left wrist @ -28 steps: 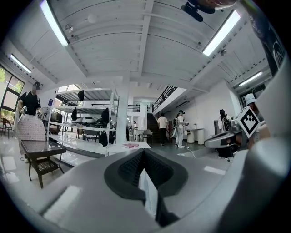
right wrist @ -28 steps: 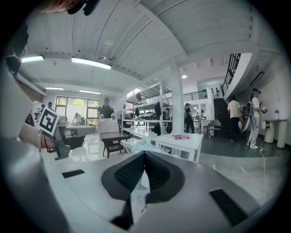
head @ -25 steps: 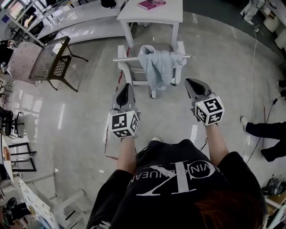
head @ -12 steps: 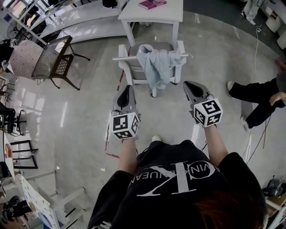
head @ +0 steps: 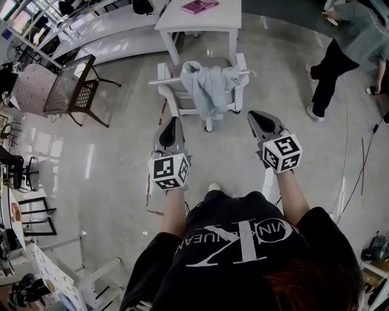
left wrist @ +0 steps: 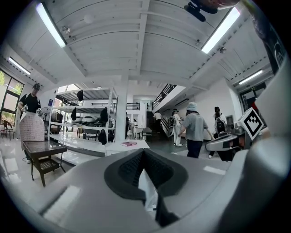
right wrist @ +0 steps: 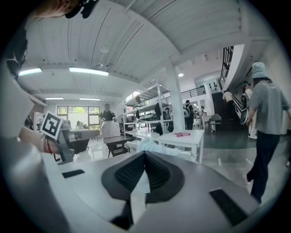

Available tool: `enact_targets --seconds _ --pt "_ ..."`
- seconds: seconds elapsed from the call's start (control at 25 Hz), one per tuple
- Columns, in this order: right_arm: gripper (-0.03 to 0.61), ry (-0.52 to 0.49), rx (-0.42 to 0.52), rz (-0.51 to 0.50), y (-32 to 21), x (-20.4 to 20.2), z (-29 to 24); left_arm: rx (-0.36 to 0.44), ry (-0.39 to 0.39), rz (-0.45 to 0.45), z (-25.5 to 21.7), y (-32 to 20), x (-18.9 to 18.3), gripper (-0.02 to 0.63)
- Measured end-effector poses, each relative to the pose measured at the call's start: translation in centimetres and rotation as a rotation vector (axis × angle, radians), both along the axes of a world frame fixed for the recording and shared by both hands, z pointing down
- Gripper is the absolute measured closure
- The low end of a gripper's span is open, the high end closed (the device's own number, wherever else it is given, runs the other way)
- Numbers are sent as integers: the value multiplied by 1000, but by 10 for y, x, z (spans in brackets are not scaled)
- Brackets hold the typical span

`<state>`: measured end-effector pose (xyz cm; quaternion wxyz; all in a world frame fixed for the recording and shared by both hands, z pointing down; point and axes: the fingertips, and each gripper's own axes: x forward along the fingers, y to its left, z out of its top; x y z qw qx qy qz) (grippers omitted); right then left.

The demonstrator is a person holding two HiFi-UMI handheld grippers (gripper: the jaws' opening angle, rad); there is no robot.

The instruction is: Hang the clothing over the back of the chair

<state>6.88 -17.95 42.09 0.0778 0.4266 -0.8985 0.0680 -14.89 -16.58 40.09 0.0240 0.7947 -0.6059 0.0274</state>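
Observation:
A pale blue garment (head: 207,88) hangs bunched over the back rail of a white chair (head: 165,81) at the top middle of the head view. Both my grippers are held out level short of the chair, apart from it and touching nothing. My left gripper (head: 173,120) is shut and empty, its dark pads meeting in the left gripper view (left wrist: 143,151). The right gripper (head: 253,114) is also shut with nothing between its jaws (right wrist: 144,154). Past its tip in the right gripper view, the garment (right wrist: 150,144) shows on the chair.
Behind the chair stands a white table (head: 209,20) with a pink book (head: 199,6) on it. A dark wicker chair (head: 74,90) is at the left. A person (head: 349,42) walks at the upper right. A cable (head: 363,164) runs along the floor on the right.
Both grippers have drawn back a little from the chair. The person at the right edge has walked up to the upper right of the view.

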Motion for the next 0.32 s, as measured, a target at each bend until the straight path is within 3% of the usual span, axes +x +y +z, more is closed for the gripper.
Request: enact_targets --seconds 0.32 --pt "565 -1 -13 17 12 6 6 -16 1 19 7 7 6 602"
